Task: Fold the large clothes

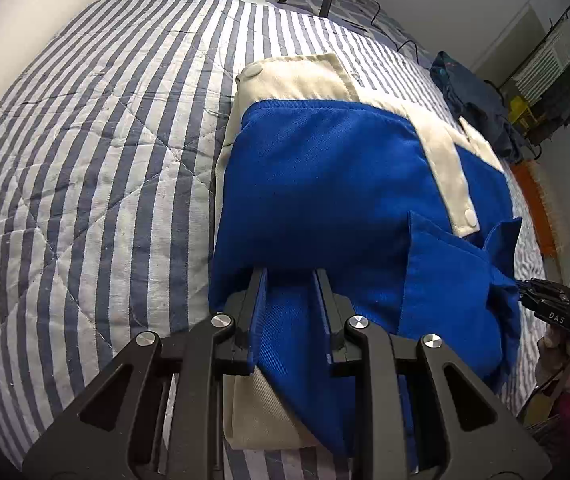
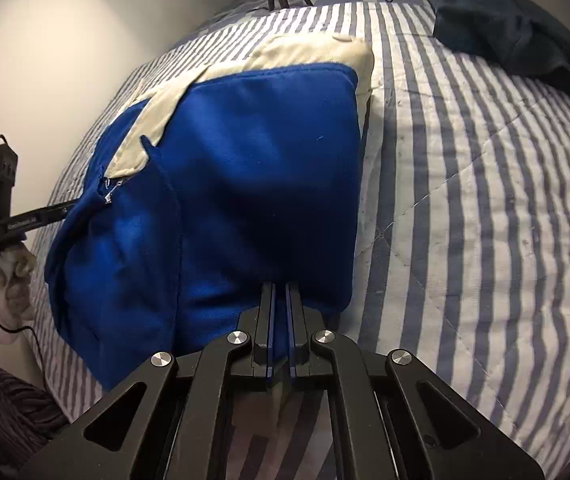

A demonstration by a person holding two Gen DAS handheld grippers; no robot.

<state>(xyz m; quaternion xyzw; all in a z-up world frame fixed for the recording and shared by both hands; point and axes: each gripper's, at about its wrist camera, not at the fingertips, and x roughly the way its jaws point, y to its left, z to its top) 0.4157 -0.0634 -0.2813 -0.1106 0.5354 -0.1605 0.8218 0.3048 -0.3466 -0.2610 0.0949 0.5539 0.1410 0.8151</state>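
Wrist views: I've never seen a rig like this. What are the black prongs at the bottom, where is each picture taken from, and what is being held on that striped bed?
No robot here: a person holds a two-finger gripper in each hand, with a wide-angle camera on each looking along its fingers. One picture comes from the left gripper, the other from the right gripper. Each also catches the other tool at its edge, held by a gloved hand. On the striped quilt lies a blue and cream garment, partly folded. Both grippers pinch its near blue edge; the right one's jaws are nearly together. A dark garment lies further back.
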